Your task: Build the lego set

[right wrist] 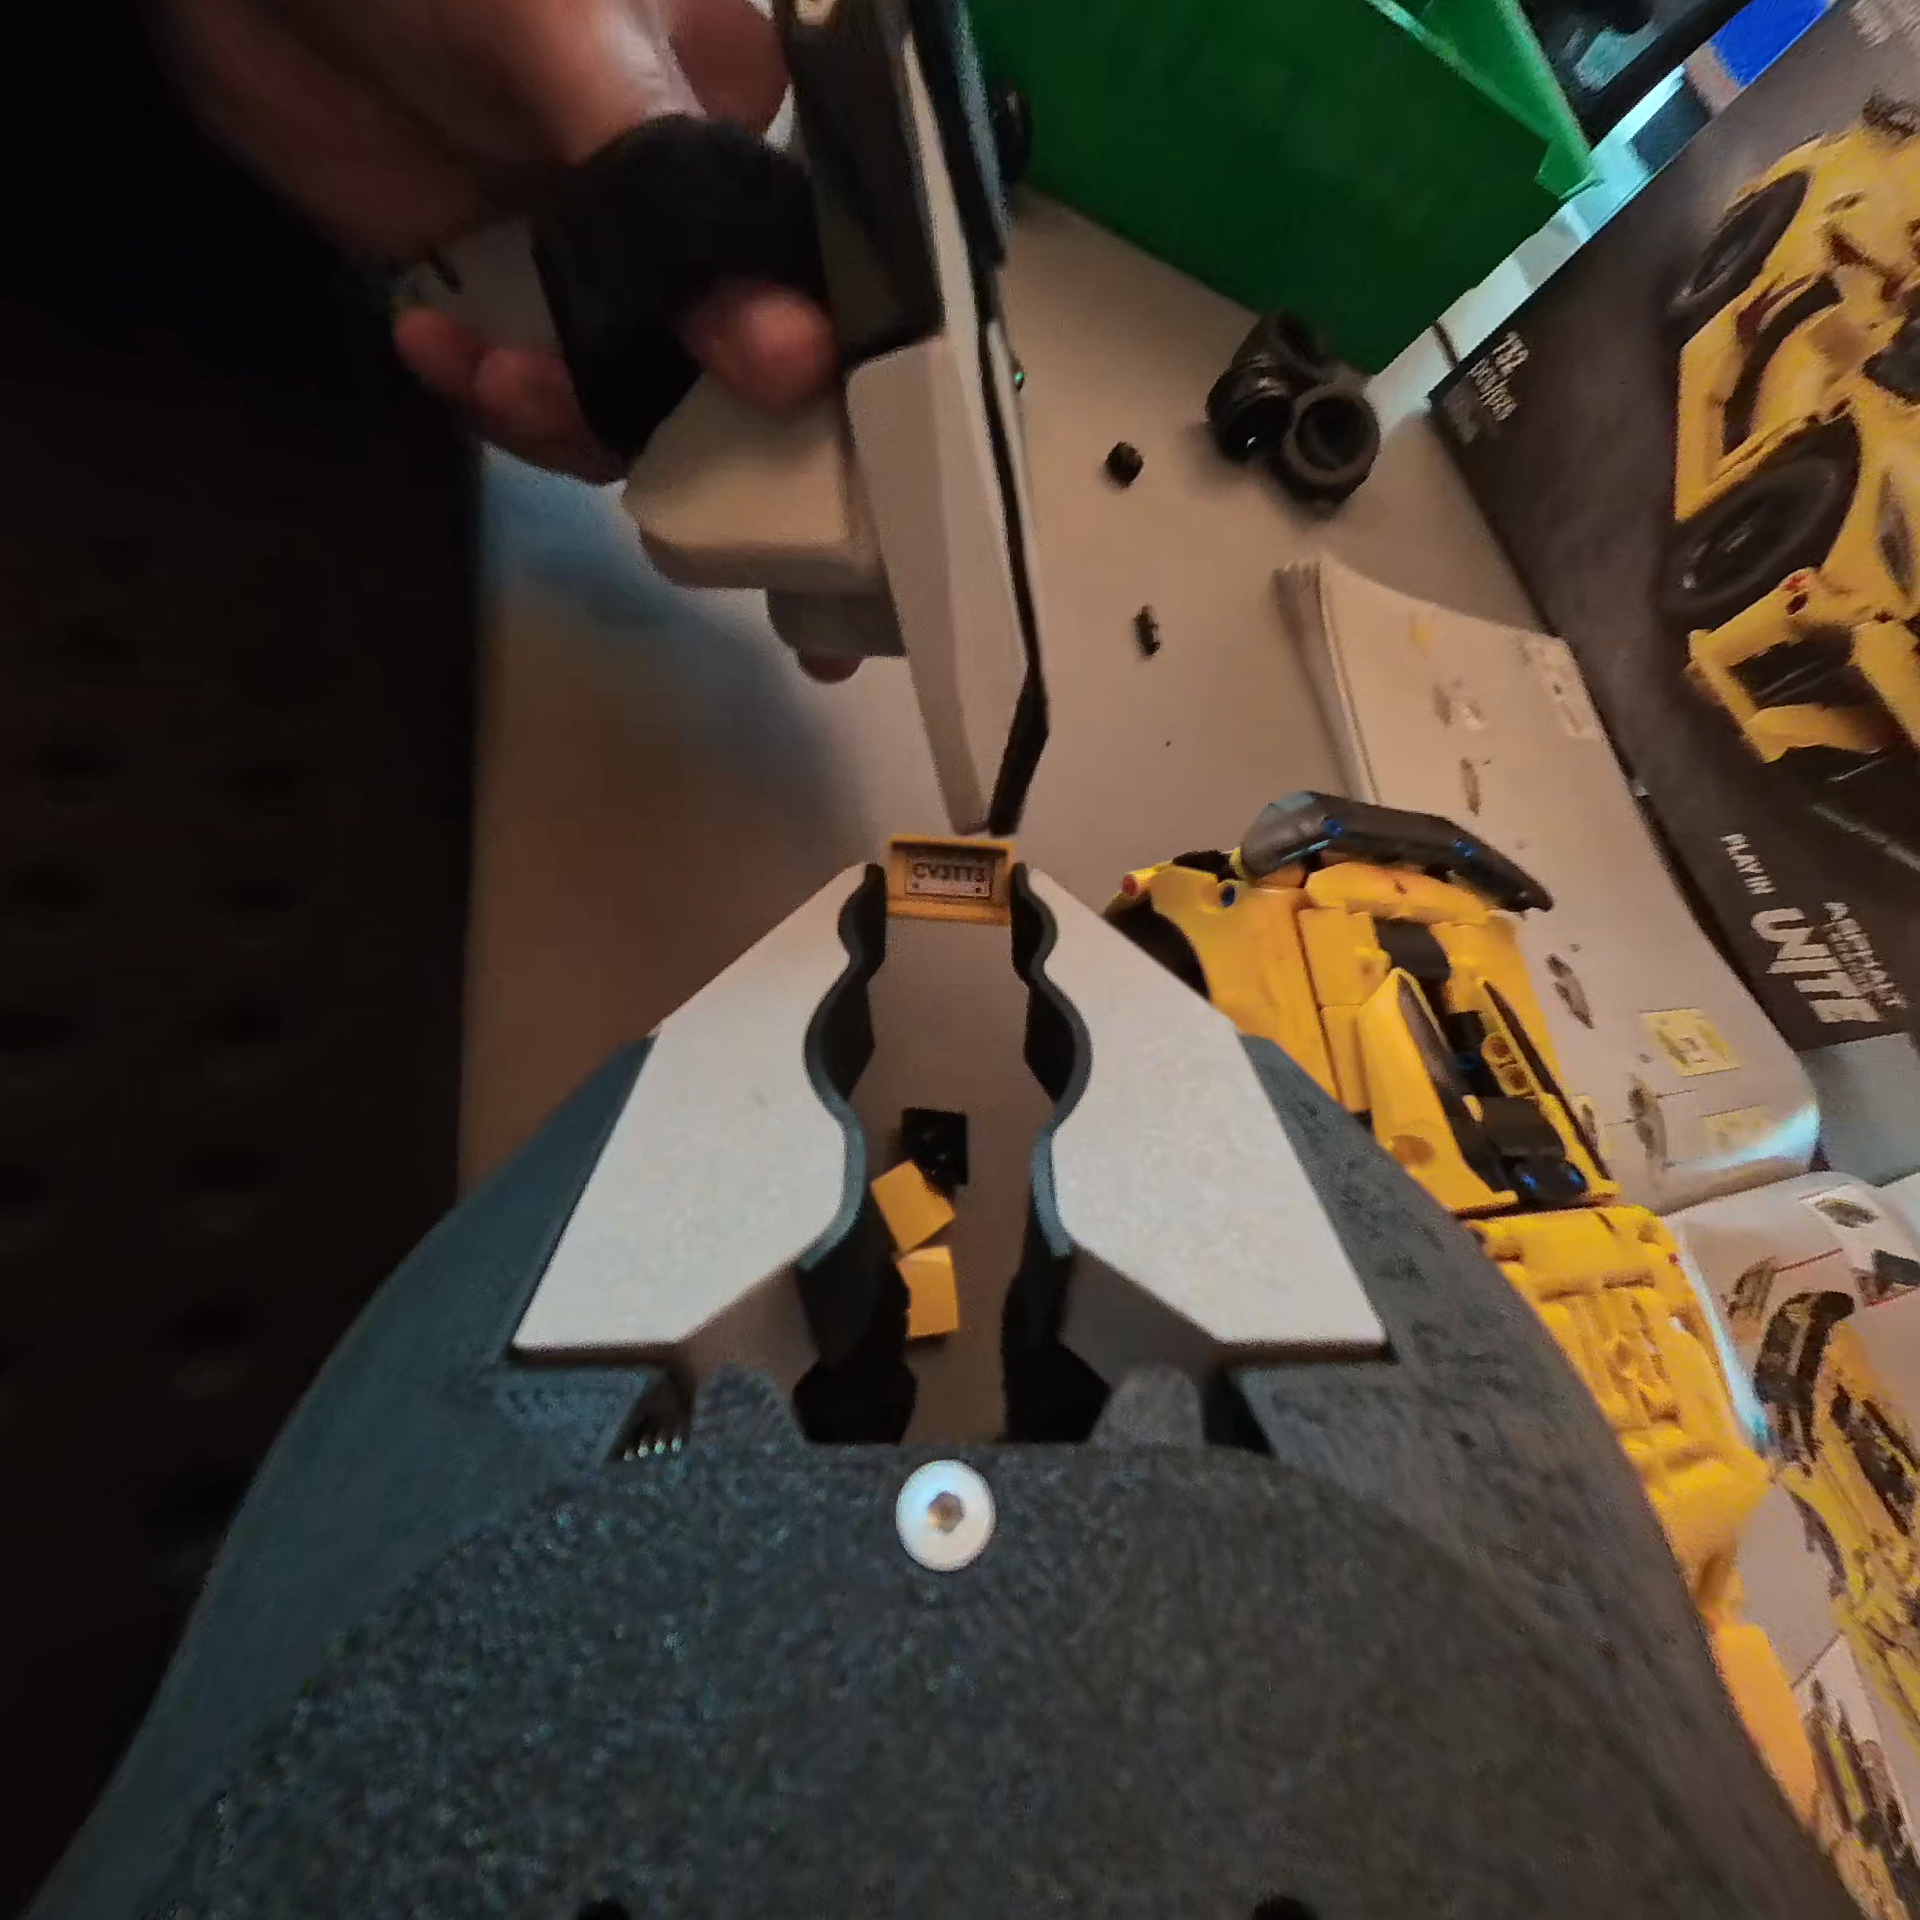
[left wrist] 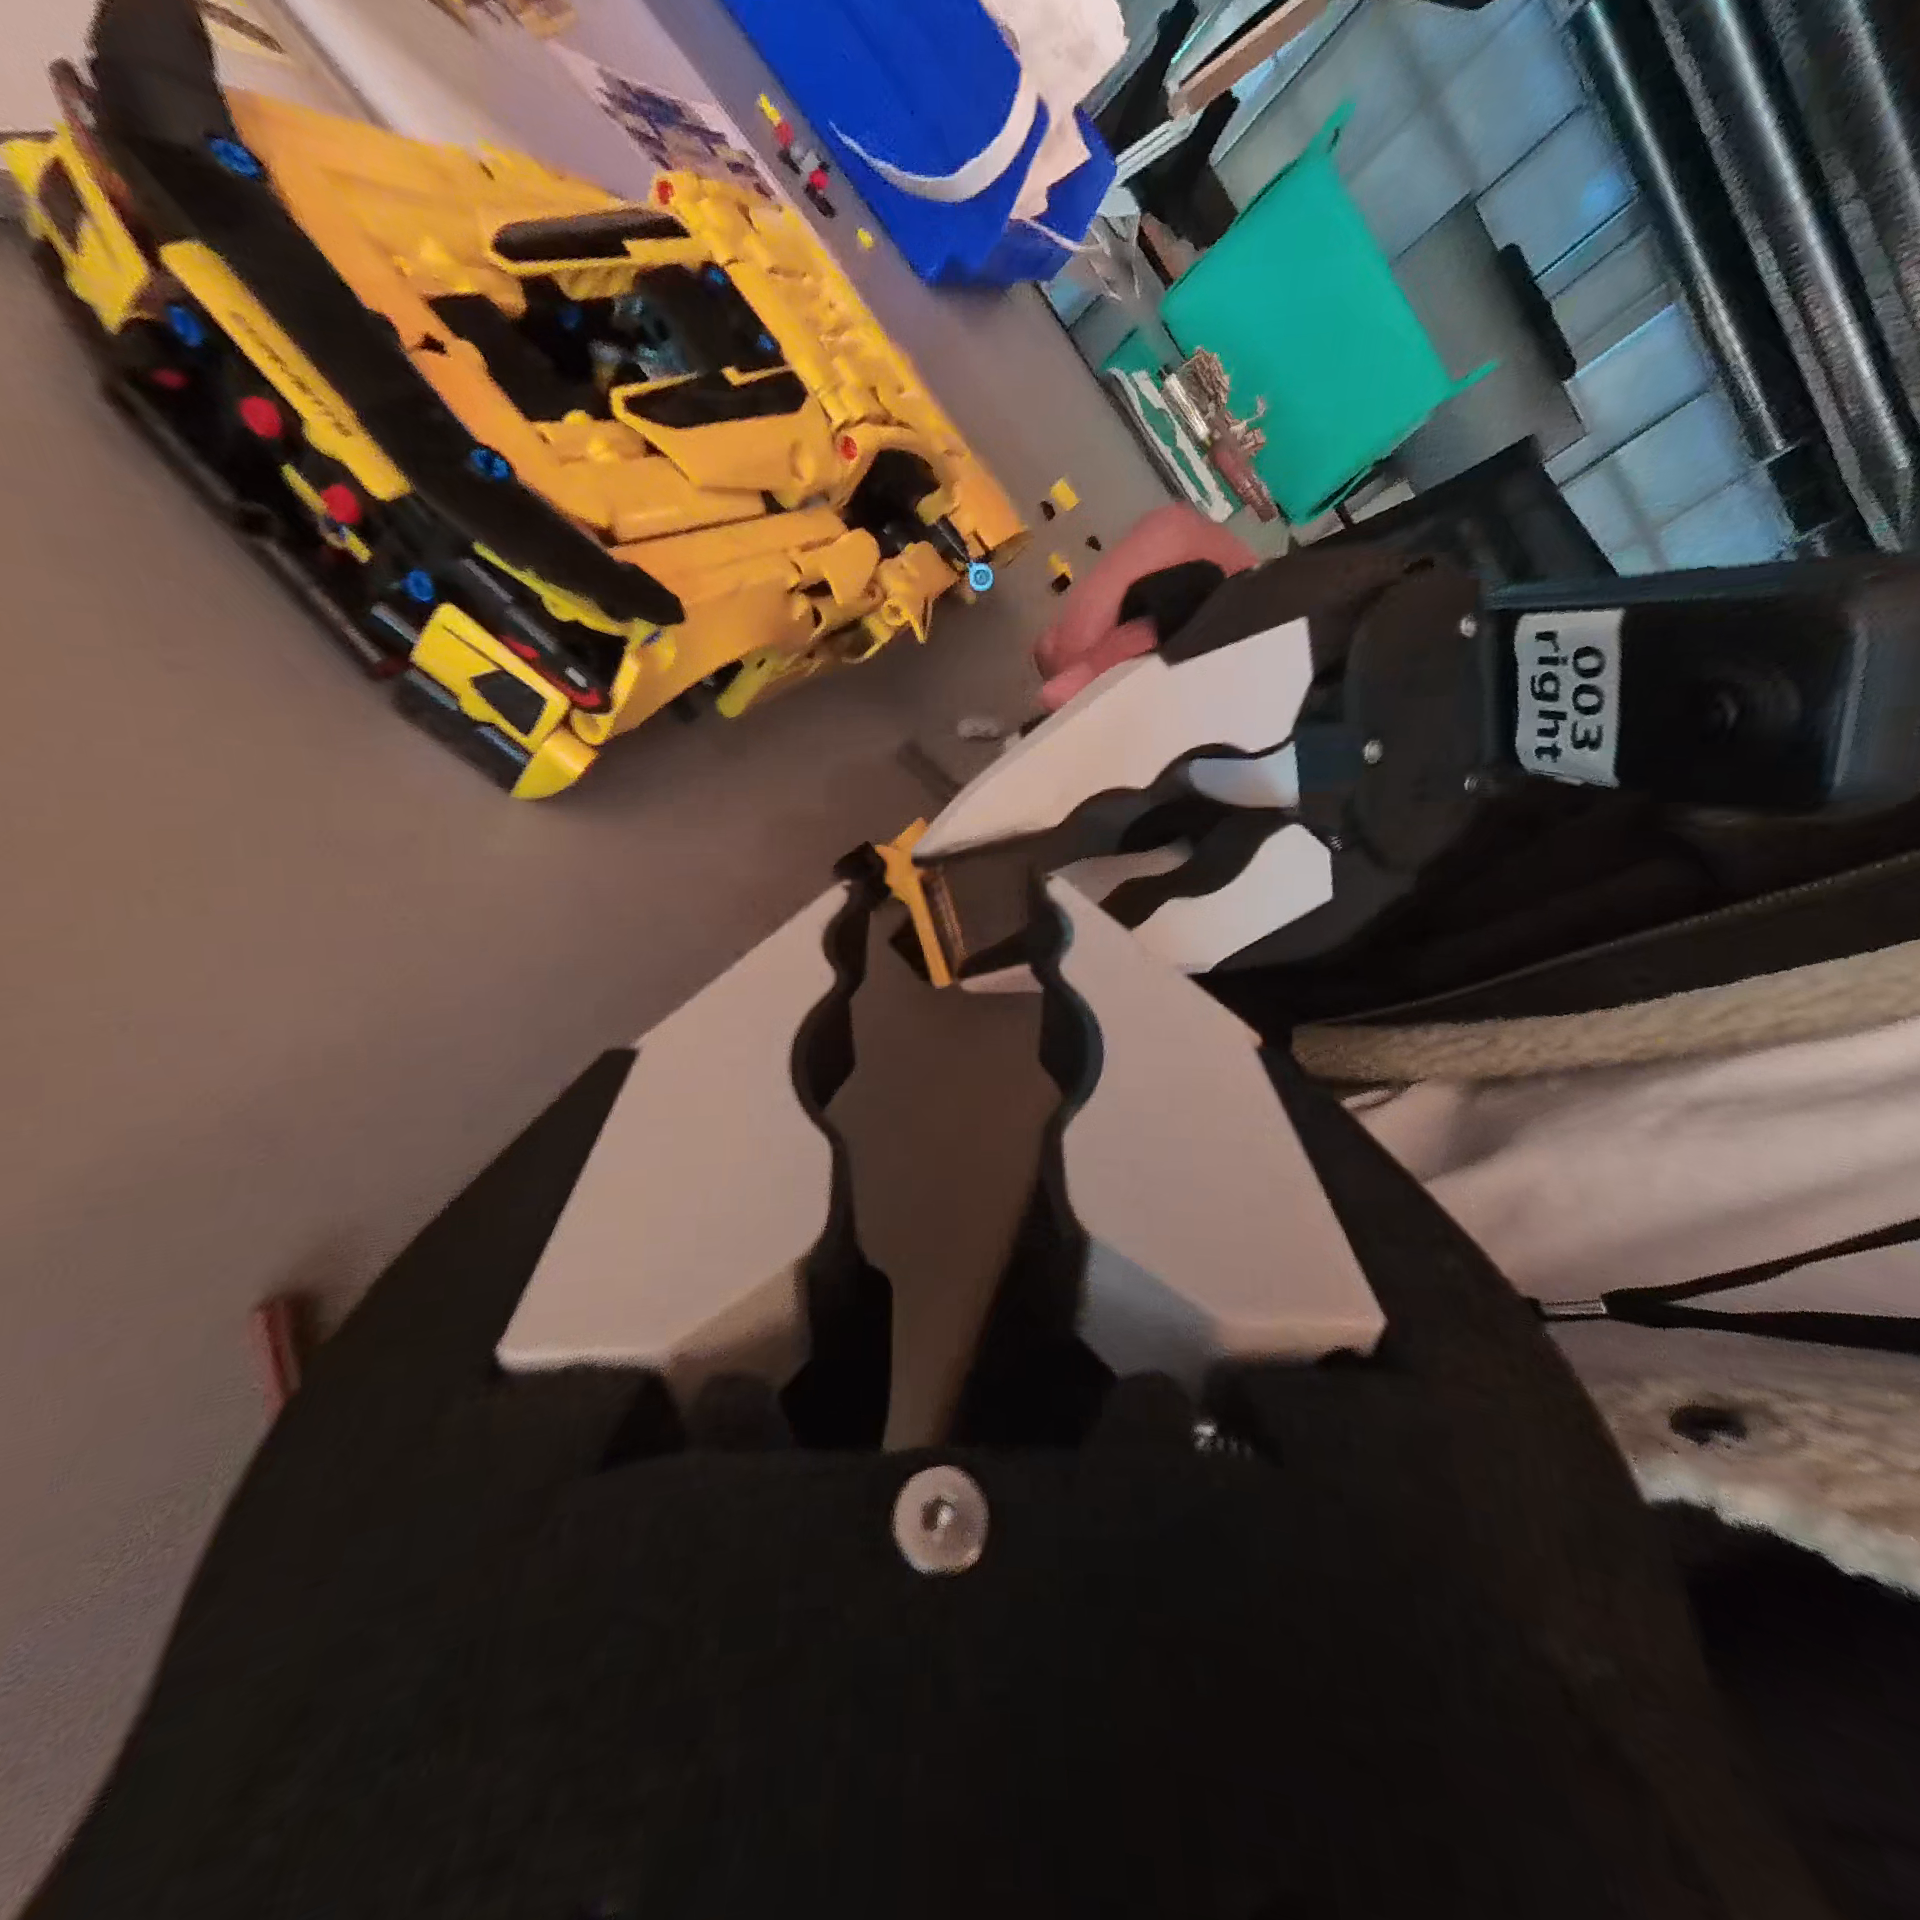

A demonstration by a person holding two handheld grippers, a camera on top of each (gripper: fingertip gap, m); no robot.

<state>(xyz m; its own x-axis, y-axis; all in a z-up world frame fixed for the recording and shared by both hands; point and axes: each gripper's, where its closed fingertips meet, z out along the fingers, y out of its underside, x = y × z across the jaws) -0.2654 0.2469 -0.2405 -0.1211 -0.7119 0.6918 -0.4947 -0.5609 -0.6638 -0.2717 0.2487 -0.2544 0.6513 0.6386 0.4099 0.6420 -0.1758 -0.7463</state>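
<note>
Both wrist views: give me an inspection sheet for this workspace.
Surface: grey table, no spills seen.
Job's things: yellow car, part-built; printed yellow tile; set box; booklet.
Clutter: loose pieces; black tyres.
Grippers: right gripper shut on the printed yellow tile; left gripper open, jaws either side of it.
Cables: black cord over pale clothing.
Surroundings: blue bin, green bin, grey drawers.

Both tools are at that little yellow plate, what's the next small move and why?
Probably release the left tool and back off: the right tool already grips the yellow plate at its tips, while the car lies apart on the table.
</note>
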